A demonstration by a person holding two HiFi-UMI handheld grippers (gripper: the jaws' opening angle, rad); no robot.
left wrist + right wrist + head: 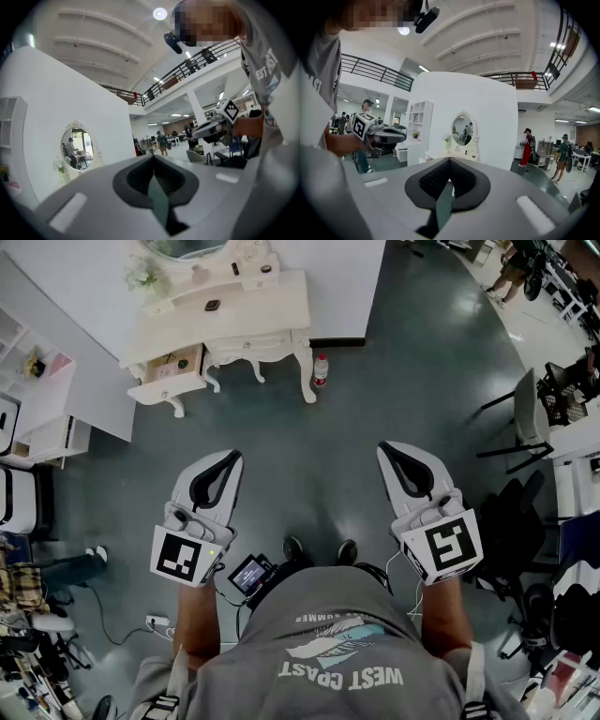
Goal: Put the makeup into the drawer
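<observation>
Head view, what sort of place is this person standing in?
Probably a big open hall with a staged bedroom corner: a white dressing table with an oval mirror stands against a free-standing partition wall, with a railed mezzanine beyond.

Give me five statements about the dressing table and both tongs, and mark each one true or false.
1. The left tongs are shut with nothing between them. True.
2. The right tongs grip a makeup item. False: they are shut and empty.
3. A drawer of the dressing table stands pulled out. True.
4. A bottle stands on the tabletop. False: the bottle stands on the floor beside the table.
5. Both tongs touch the dressing table. False: they are held over the floor, well short of it.
</observation>
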